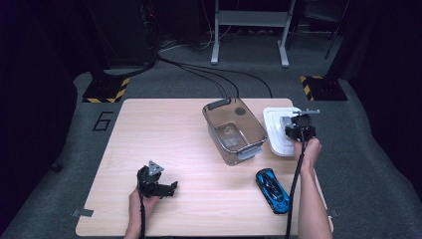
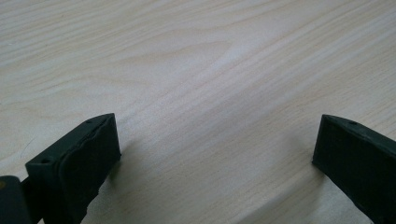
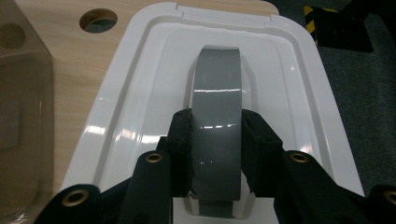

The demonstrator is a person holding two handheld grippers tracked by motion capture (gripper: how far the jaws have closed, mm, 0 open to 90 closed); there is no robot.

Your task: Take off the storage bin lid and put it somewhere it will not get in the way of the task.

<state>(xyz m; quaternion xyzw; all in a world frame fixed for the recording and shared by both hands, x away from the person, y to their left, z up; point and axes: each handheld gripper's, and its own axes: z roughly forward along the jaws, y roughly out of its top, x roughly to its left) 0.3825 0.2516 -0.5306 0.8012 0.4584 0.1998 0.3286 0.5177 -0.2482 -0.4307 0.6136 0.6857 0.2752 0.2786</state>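
Grey tape [image 3: 216, 135], a roll standing on edge, sits clamped between the two black jaws of the right gripper [image 3: 217, 140], whose pads press on its flat sides. The roll hangs just over the recessed middle of a white lid [image 3: 289, 74], which lies flat at the right edge of the wooden table [image 1: 164, 134]; whether the roll touches the lid I cannot tell. In the high view the right gripper [image 1: 300, 130] is above that lid [image 1: 274, 119], held by the person's right hand [image 1: 307, 149]. Just beside the lid, to its left, stands a clear smoky container [image 1: 234, 130] with grey handles. Nearer the person, a blue toy car [image 1: 272, 190] lies on the table. Well apart, at the near left, the left gripper [image 2: 217, 154] rests low over bare wood, its jaws spread wide with nothing between them.
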